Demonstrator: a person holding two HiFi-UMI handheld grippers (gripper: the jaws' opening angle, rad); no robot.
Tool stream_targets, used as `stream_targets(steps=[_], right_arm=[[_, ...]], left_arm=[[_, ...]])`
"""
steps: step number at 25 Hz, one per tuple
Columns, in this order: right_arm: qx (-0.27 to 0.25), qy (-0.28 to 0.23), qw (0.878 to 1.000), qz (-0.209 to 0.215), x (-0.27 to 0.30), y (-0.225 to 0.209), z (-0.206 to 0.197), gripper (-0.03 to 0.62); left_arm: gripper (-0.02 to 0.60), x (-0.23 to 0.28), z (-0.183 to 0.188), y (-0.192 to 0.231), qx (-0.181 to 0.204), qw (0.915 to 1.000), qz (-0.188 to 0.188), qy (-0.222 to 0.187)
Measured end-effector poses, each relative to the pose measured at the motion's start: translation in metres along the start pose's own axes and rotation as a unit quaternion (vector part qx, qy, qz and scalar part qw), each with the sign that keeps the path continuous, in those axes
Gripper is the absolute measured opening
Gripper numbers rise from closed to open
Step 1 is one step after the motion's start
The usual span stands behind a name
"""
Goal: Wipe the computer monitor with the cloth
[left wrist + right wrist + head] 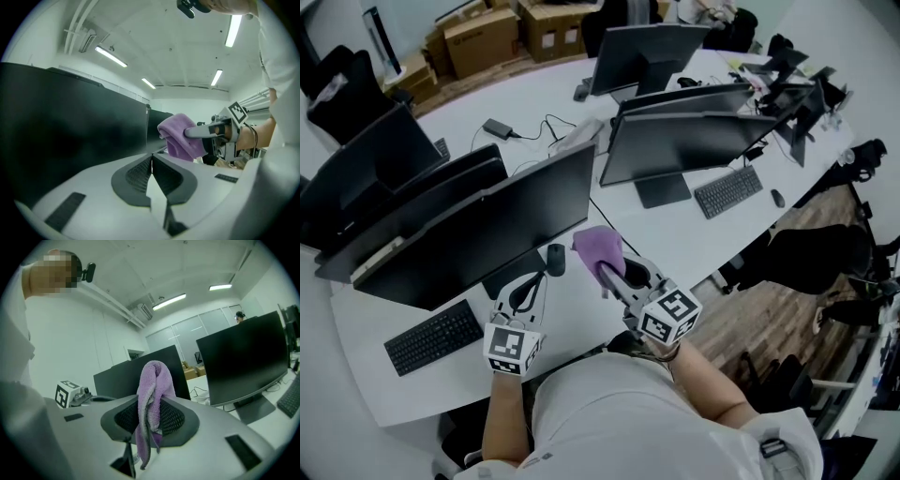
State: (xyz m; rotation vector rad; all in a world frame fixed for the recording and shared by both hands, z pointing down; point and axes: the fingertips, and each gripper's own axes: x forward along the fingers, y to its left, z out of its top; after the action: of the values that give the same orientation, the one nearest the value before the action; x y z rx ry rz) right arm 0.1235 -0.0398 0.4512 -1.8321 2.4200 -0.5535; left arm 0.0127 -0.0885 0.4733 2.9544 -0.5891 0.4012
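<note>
The right gripper [610, 277] sits just right of centre in the head view, its jaws clamped on the purple cloth [600, 247]. The marker cube is at the near end, by the person's wrist. In the right gripper view the cloth is pinched between the two dark ribbed pads. A folded hump stands up above the jaws and a loose tail hangs down below them.

The cloth bunches out past the gripper's tips, toward the upper left of the gripper. It lies close to the lower right corner of the big dark monitor [502, 220], which runs across the left half of the head view. I cannot tell from any view whether the cloth touches the screen. In the left gripper view the cloth shows right of centre, just beside the monitor's right edge.

The left gripper [529, 289] is at lower centre-left in the head view, below the monitor's bottom edge and well apart from the cloth. In its own view the jaws are pressed together with nothing between them. They point along the dark screen, which fills the left of that frame.

The monitor stands on a white table [694, 244]. A black keyboard [433, 337] lies at the lower left, in front of the screen. More monitors [684, 141] stand in the upper right of the head view, with a second keyboard [728, 190] and a mouse [778, 198] in front of them. Cardboard boxes [483, 39] are stacked along the top edge of the frame.
</note>
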Motion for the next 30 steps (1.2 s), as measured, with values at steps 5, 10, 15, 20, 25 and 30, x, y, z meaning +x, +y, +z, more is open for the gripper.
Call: stream_targets(steps=[5,10,15,20,25,30], right_arm=[[-0.053,0.025,0.998,-0.029,-0.019,-0.012,-0.016,0.100],[-0.077,0.036,0.995,-0.047,-0.037,-0.021,-0.026,0.100],[-0.088,0.041,0.993,-0.059,-0.050,-0.030,-0.031,0.100],[-0.097,0.043,0.992,-0.067,-0.060,-0.038,-0.036,0.100],[-0.094,0.048,0.992,-0.066,-0.071,-0.046,-0.039,0.101],[-0.093,0.050,0.992,-0.065,-0.078,-0.056,-0.040,0.100]], left_arm=[[0.002,0.008,-0.001,-0.011,-0.001,1.0000,-0.009,0.001],[0.002,0.011,-0.003,-0.019,0.002,0.9999,-0.011,0.006],[0.002,0.013,-0.008,-0.025,0.002,0.9999,-0.011,0.012],[0.002,0.017,-0.013,-0.036,0.001,0.9997,-0.014,0.019],[0.002,0.020,-0.014,-0.047,-0.005,0.9997,-0.012,0.022],[0.005,0.026,-0.017,-0.057,-0.005,0.9996,-0.008,0.026]])
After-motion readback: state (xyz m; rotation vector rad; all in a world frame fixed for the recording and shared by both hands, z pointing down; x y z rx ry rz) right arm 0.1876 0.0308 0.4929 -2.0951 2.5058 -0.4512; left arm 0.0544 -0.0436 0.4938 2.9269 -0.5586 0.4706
